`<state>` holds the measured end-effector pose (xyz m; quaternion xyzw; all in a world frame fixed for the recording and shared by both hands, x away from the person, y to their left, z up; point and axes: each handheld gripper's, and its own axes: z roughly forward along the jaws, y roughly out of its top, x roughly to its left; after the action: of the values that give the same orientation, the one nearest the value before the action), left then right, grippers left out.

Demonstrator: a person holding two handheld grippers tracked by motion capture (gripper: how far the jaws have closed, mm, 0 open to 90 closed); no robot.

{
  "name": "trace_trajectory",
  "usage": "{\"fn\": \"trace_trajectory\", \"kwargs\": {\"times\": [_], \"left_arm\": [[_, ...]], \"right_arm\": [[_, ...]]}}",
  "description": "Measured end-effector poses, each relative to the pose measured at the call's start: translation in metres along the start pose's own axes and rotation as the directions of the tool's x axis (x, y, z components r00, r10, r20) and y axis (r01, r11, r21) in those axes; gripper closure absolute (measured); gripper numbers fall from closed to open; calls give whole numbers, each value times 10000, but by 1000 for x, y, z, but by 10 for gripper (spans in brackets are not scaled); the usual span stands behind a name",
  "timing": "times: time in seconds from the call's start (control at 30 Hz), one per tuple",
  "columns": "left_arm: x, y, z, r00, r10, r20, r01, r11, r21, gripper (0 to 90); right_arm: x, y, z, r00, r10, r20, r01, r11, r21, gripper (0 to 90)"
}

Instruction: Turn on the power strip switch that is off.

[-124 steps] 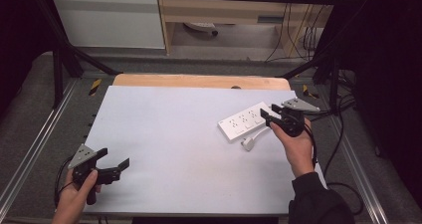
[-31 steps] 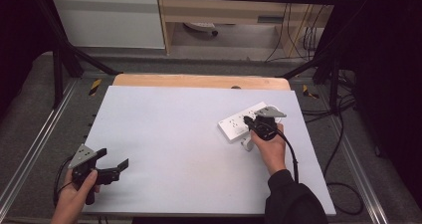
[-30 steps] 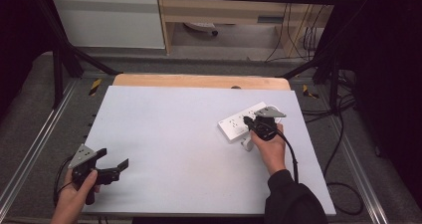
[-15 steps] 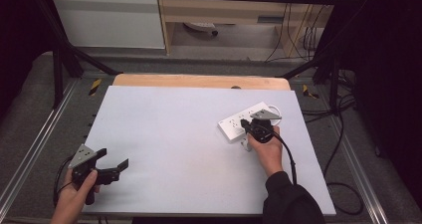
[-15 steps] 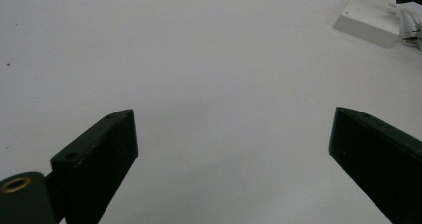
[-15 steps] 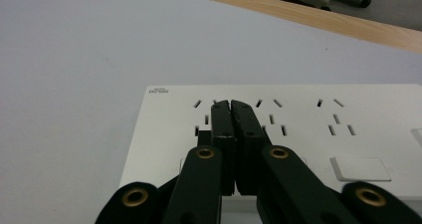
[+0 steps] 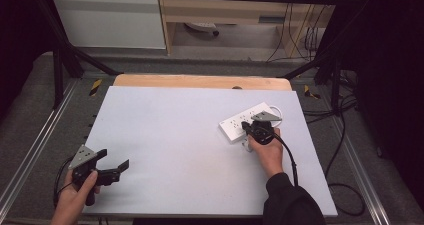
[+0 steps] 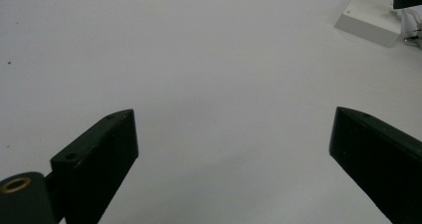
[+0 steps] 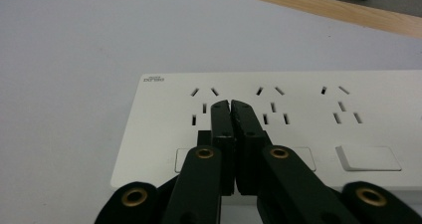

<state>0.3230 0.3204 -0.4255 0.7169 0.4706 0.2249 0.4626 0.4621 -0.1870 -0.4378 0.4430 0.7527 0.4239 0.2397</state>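
Observation:
A white power strip lies at the right of the white table top, with several socket groups and rocker switches along its near edge. My right gripper is over the strip's near left part. Its jaws are shut with nothing between them, and their tips lie above the leftmost socket group of the power strip. Whether they touch the strip I cannot tell. My left gripper is held at the table's near left corner, open and empty, pointing across bare table towards the power strip.
A white cable loops from the strip's far end, and a small white plug lies just in front of the strip. A wooden edge borders the table's far side. Metal rails run along both sides.
Since the oldest frame the right gripper has come leftward and nearer, from the strip's right end onto its near left part. Over the last second it barely shifted. The left gripper has stayed put.

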Motion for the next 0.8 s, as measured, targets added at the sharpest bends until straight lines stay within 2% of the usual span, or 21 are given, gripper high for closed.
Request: {"fn": "trace_trajectory", "kwargs": {"times": [0.8], "left_arm": [[0, 0, 0, 10000, 2, -17, -1, 10000, 38, 52]], "right_arm": [[-1, -7, 2, 9998, 184, -86, -183, 9998, 101, 892]]}}
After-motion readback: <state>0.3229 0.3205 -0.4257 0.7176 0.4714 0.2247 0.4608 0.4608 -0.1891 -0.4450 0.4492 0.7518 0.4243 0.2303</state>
